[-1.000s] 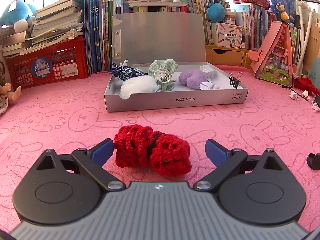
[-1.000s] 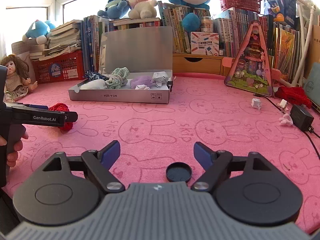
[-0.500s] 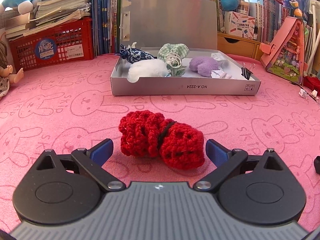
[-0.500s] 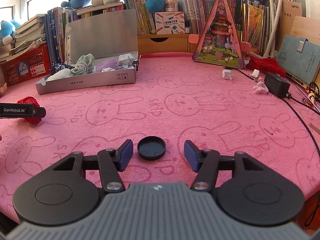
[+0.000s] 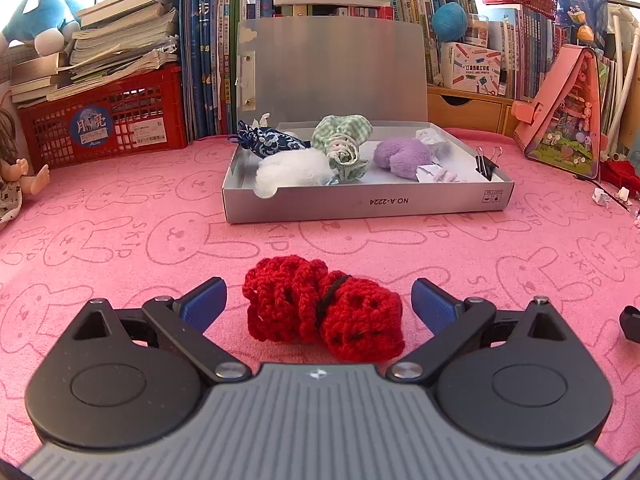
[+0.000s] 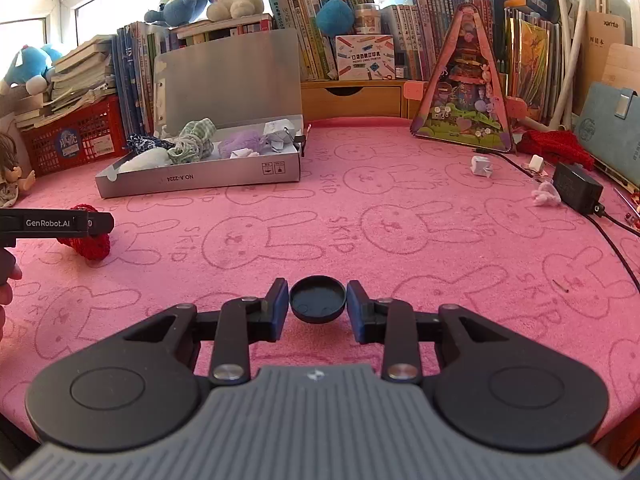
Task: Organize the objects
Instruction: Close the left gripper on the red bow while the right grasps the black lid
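Judging by what already sits in the open grey cardboard box (image 5: 440, 202) — white fluffy ball, green checked pouch, purple plush piece, blue patterned pouch — we're partway through. Our right gripper (image 6: 317, 311) has its jaws drawn in around the small round black cap (image 6: 317, 299), touching or nearly so; firm pinch unconfirmed. Our left gripper (image 5: 319, 304) is spread wide around the red crocheted yarn bundle (image 5: 323, 314) on the pink bunny-print cloth (image 5: 120, 240), no contact. Left: both into the box, plus white scraps far right.
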A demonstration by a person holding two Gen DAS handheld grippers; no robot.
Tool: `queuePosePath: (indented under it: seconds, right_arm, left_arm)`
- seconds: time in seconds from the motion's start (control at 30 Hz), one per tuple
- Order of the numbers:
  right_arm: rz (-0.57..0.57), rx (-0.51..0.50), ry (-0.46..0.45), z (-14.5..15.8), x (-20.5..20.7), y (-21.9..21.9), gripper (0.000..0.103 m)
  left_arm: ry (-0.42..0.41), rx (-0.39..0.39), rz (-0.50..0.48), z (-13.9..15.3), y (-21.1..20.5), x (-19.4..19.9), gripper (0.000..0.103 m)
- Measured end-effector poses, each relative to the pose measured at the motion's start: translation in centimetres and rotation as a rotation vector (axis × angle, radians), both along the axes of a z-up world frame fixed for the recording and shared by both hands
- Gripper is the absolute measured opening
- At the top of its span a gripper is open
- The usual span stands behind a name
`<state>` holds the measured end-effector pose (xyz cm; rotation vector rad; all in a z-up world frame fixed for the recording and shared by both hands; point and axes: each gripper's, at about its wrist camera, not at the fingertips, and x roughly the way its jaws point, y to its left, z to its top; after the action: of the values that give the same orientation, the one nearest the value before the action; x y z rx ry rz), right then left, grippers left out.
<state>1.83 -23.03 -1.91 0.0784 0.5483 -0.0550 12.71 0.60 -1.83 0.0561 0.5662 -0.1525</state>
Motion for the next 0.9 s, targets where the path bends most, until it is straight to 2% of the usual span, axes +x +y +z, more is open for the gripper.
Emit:
queuePosePath:
  seconds: [0.37, 0.73, 0.9]
  right_arm:
    - [0.103, -0.056, 0.015, 0.9, 4.1, 5.8, 0.037]
    - [0.128, -0.027, 0.055, 0.2, 6.8, 7.6, 0.039]
    - [0.143, -0.024, 0.062, -0.1, 7.7, 8.5, 0.039]
  left_arm:
    - [0.027, 0.026, 0.006, -1.0, -0.6, 1.1, 0.100]
    - [0.103, -0.005, 0.061, -1.7, 0.2, 2.4, 0.101]
    - [0.105, 0.005, 0.063, -1.8, 0.1, 2.4, 0.103]
